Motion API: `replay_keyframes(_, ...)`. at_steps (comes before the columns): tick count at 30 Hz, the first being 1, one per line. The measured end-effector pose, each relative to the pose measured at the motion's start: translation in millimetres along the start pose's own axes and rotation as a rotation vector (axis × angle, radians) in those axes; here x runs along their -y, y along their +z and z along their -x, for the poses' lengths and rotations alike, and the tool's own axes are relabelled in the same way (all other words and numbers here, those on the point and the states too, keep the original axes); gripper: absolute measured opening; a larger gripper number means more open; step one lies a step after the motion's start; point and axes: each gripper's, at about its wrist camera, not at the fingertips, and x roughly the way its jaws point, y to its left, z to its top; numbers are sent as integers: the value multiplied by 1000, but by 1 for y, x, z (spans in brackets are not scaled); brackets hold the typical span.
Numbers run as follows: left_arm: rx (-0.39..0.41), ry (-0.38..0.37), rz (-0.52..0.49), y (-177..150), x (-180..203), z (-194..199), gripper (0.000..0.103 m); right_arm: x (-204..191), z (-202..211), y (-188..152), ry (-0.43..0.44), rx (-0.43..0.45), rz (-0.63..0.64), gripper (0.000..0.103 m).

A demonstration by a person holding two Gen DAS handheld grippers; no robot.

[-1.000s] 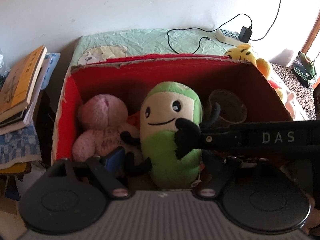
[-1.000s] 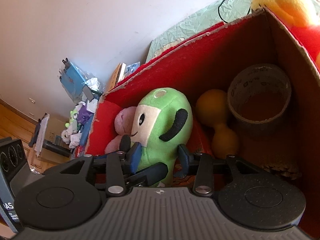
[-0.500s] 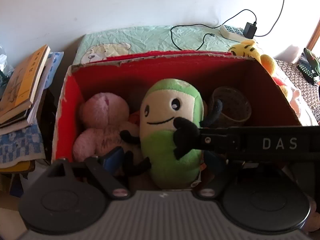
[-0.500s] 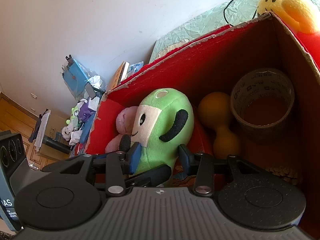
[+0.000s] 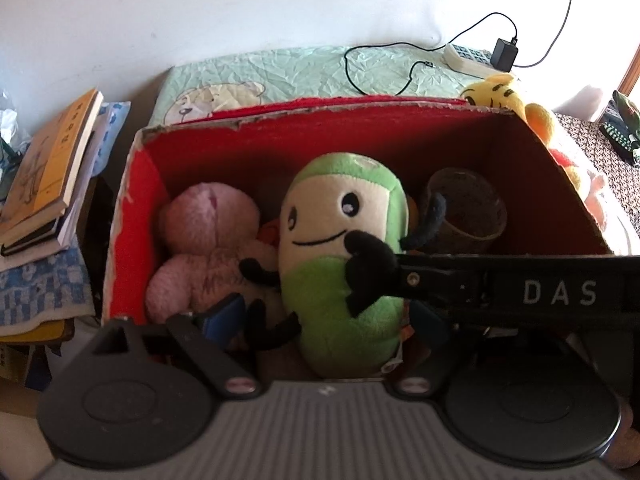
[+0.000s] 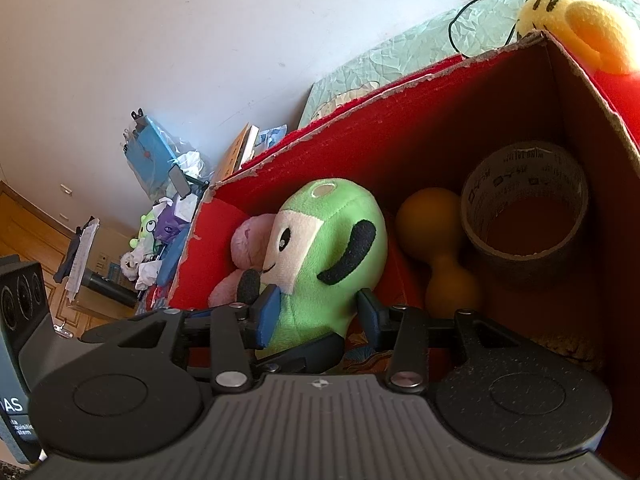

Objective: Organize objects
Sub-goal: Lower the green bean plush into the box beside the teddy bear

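Note:
A green and cream plush toy (image 5: pixel 340 264) (image 6: pixel 320 248) stands upright in a cardboard box with a red lining (image 5: pixel 360 106) (image 6: pixel 360 92). My right gripper (image 6: pixel 318 312) is shut on its lower body, with a blue pad (image 6: pixel 268 316) pressed into each side. In the left wrist view that gripper's arm (image 5: pixel 500 288) reaches in from the right. My left gripper (image 5: pixel 320 316) straddles the same toy with its jaws wide and its pads clear of it. Beside the toy lie a pink plush (image 5: pixel 204 240) (image 6: pixel 250 240), an orange dumbbell-shaped toy (image 6: pixel 436 240) and a tape roll (image 5: pixel 468 208) (image 6: pixel 528 216).
A yellow plush (image 5: pixel 504 92) (image 6: pixel 580 28) leans outside the box's far right corner. Behind the box, a power strip (image 5: pixel 468 56) and a black cable lie on a green sheet. Stacked books (image 5: pixel 52 160) sit to the left. Clutter lines the wall at far left in the right wrist view.
The left gripper's jaws have spread slightly wider. The right gripper keeps its hold on the green toy, and nothing in the box has shifted.

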Motion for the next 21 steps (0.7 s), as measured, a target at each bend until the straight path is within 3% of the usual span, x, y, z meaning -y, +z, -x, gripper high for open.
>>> replay_keyframes(4,-1,-5,0,0,-1,0,91,-1,0,2,-18,-1,3,52)
replay_keyframes(21,0,9,-7,-2,3,6,93,-4,12,-1,-37,65,21,52)
